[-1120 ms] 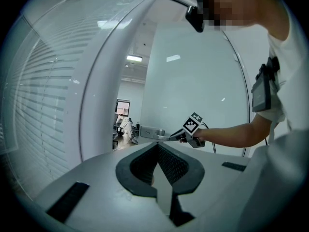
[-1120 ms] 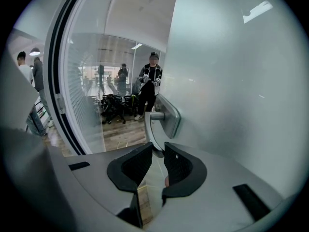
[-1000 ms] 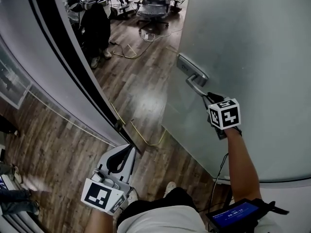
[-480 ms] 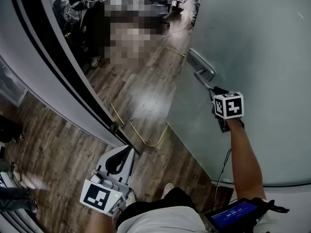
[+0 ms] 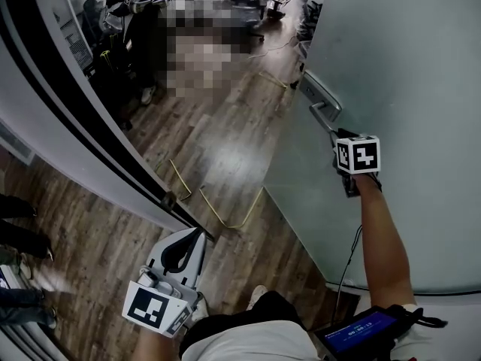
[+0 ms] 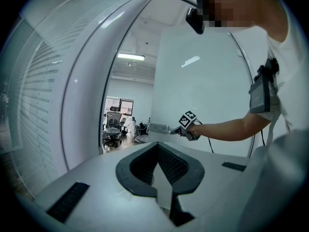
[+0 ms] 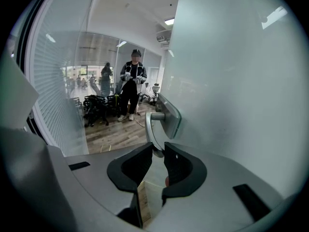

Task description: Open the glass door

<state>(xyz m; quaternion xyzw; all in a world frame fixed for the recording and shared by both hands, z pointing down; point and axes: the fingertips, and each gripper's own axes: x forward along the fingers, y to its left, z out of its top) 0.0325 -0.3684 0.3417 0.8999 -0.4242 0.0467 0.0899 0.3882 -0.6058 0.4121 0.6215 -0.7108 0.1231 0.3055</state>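
A person and chairs stand beyond the glass door (handle gripped).

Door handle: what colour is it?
The handle is silver, shiny metal. The right gripper view shows it best.

Door handle in all three views

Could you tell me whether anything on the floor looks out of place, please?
Yes: a loose yellowish cable lies in loops on the floor by the door's lower edge, where feet might catch it.
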